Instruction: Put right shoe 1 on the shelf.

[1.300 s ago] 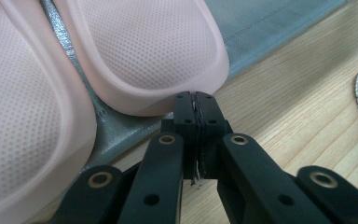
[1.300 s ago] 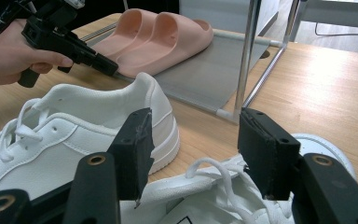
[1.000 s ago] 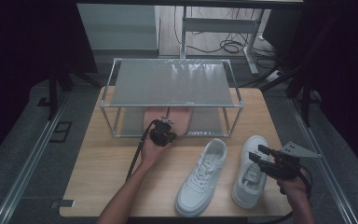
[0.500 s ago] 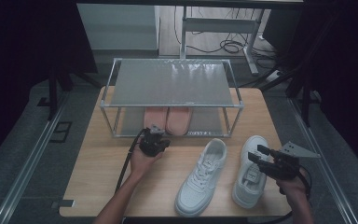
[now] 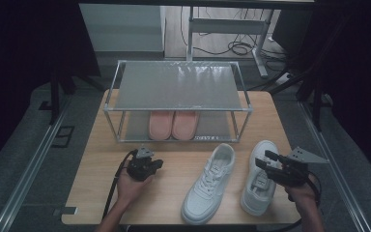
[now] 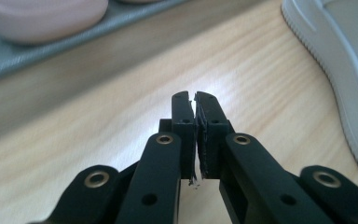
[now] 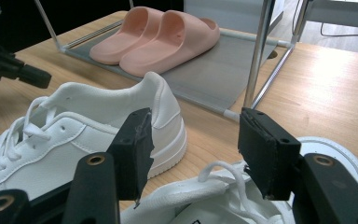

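Observation:
Two white sneakers lie on the wooden table: the left sneaker (image 5: 207, 185) (image 7: 74, 135) at centre front and the right sneaker (image 5: 259, 176) (image 7: 205, 200) beside it. A pair of pink slippers (image 5: 173, 124) (image 7: 156, 35) rests on the lower shelf of a metal rack (image 5: 178, 86). My left gripper (image 5: 153, 164) (image 6: 194, 99) is shut and empty, low over bare table left of the sneakers. My right gripper (image 5: 265, 159) (image 7: 193, 149) stands open just above the right sneaker's tongue and laces.
The rack's frosted top shelf (image 5: 178, 84) is bare. Its metal leg (image 7: 261, 51) stands just beyond the right sneaker. The table's front edge (image 5: 174, 223) lies close under both hands. Cables (image 5: 113, 188) trail from the left gripper.
My left gripper has drawn back from the slippers under the rack toward the front of the table, leaving them on the shelf. The right gripper has stayed over the right sneaker.

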`<state>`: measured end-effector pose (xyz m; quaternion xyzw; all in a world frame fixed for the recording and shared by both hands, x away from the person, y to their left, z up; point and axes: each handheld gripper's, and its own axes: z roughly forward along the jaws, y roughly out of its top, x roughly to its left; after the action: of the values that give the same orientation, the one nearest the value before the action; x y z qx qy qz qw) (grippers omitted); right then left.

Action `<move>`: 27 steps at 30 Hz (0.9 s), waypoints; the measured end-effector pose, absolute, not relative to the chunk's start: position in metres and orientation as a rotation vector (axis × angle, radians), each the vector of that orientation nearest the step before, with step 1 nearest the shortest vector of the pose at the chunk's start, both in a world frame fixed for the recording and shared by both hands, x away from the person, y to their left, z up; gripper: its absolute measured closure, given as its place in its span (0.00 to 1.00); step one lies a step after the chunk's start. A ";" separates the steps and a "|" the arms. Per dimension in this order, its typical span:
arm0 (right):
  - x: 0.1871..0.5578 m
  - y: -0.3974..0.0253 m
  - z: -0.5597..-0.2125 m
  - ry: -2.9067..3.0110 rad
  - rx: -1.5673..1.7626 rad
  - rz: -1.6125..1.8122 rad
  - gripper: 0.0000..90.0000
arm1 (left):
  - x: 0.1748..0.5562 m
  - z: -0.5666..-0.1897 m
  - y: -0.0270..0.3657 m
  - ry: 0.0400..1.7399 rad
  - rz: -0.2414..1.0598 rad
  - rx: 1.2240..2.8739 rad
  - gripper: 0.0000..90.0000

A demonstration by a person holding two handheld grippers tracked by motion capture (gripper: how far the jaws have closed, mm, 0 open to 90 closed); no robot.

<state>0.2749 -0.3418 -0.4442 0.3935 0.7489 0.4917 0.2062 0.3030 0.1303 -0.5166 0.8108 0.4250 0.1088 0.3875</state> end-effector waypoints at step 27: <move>0.273 -0.332 -0.444 2.117 1.067 1.362 0.50 | 0.269 -0.513 0.192 1.191 0.288 1.985 0.68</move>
<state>0.2727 -0.3317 -0.4438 0.3823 0.7582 0.4879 0.2021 0.2691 0.1917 -0.5132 0.7822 0.4694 0.1136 0.3936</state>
